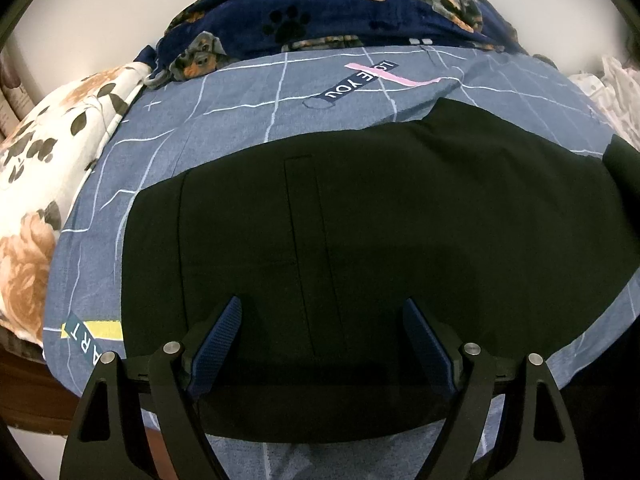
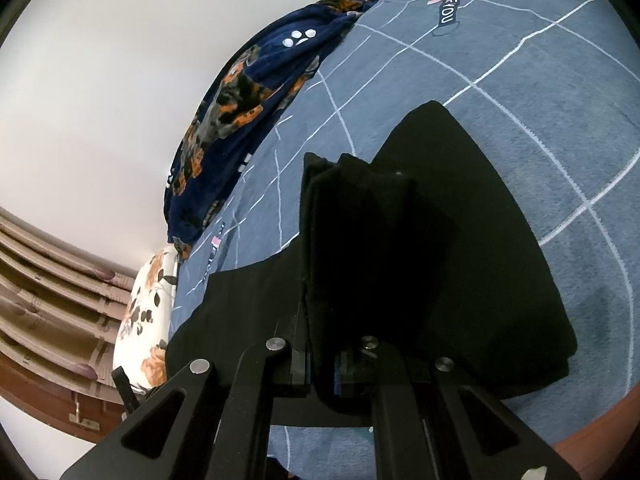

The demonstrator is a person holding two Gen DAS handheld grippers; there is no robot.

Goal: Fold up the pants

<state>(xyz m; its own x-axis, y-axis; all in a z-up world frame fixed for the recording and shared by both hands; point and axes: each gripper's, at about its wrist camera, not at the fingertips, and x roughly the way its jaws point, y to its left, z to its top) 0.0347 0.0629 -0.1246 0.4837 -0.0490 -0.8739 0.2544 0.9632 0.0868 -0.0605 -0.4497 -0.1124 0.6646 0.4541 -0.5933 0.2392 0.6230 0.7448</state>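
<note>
Black pants (image 1: 360, 220) lie flat on the blue-grey bed sheet (image 1: 240, 112), with the waist end towards the left. My left gripper (image 1: 322, 312) is open and empty, hovering over the near edge of the pants. My right gripper (image 2: 322, 360) is shut on a lifted end of the pants (image 2: 360, 240), which stands up as a folded bunch between the fingers. The rest of the pants spreads over the sheet (image 2: 540, 100) behind and to the right of that bunch.
A navy dog-print blanket (image 1: 340, 4) is heaped along the far side of the bed by the white wall. A floral pillow (image 1: 48, 152) lies at the left. The bed's near edge runs just below my left gripper. Curtains (image 2: 48, 300) hang at the left.
</note>
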